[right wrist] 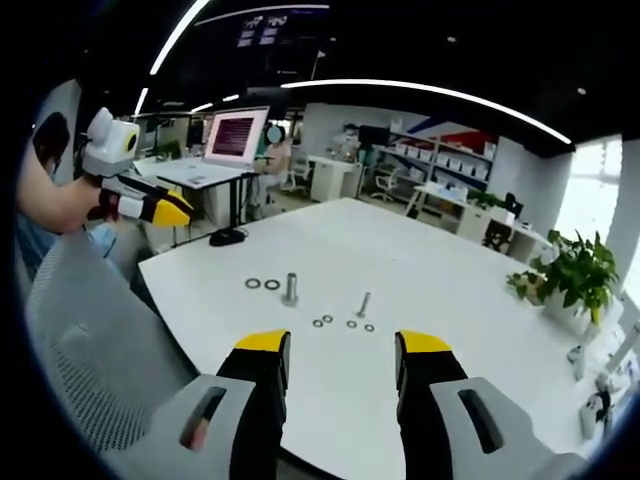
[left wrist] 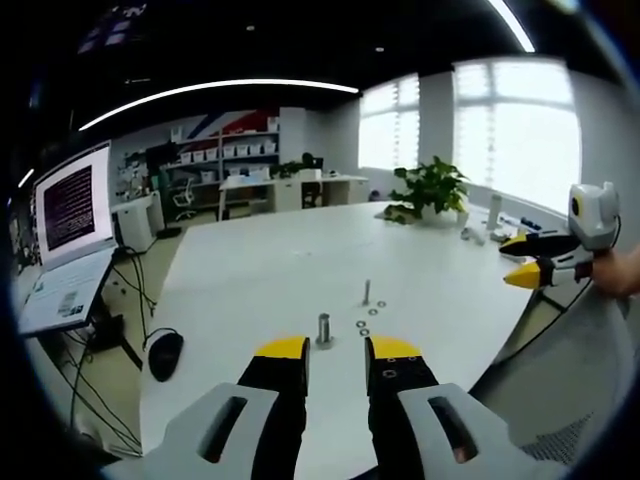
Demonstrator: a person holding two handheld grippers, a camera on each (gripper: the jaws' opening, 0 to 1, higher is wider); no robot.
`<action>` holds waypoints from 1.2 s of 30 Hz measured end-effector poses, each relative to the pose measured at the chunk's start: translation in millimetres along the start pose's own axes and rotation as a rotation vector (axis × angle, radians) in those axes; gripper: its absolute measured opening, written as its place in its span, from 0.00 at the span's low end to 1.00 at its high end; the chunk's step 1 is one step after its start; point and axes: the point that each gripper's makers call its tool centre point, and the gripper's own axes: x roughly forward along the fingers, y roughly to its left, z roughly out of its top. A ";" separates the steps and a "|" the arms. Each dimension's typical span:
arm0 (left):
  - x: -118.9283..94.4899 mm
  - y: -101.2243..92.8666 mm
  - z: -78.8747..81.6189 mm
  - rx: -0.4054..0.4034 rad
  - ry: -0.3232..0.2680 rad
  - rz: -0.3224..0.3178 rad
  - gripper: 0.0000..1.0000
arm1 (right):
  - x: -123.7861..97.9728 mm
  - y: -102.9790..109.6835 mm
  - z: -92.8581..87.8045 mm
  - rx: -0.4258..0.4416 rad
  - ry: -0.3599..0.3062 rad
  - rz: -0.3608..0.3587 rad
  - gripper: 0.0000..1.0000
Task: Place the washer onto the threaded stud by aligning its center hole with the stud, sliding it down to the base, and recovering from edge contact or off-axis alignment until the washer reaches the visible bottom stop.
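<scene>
a: washer first: where is it?

b: none picked up yet. the washers [right wrist: 343, 322] lie flat on the white tabletop [right wrist: 420, 260] in a short row at the foot of the threaded stud [right wrist: 364, 304]. two more rings [right wrist: 262, 284] lie on the far side of the thick stud [right wrist: 290, 288], away from the threaded one. in the left gripper view the threaded stud [left wrist: 366, 291] stands beyond the thick stud [left wrist: 323, 329], with washers [left wrist: 364, 322] trailing down beside it.

a: so how far along are we?

b: by my reading, not started. the threaded stud looks bare as far as i can make out at this size, and nothing is in either claw. picking, aligning the hole and sliding down to the base are all left.

a: your claws?

b: my left claw [left wrist: 336, 356] stands apart and empty, near the thick stud. my right claw [right wrist: 340, 352] is apart too, empty, well short of the threaded stud. seen from across, the right claw [left wrist: 520, 262] and the left claw [right wrist: 170, 208] each hang off the tabletop's edge.

a: anything in the way?

b: the thick stud stands near the threaded one, so i'd watch it on approach. a computer mouse [left wrist: 165, 354], a laptop [left wrist: 70, 235] and a potted plant [left wrist: 430, 188] are well apart from the stud. the washers are thin and flat, likely fiddly to lift.
</scene>
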 end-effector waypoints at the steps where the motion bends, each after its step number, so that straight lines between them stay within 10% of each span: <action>1: 0.1 0.2 -0.3 0.000 0.001 0.001 0.20 | -0.2 0.0 0.2 0.001 -0.001 0.000 0.44; 36: 2.4 25.9 -23.2 0.050 0.132 0.155 0.20 | -1.3 13.9 11.2 0.106 -0.068 0.116 0.43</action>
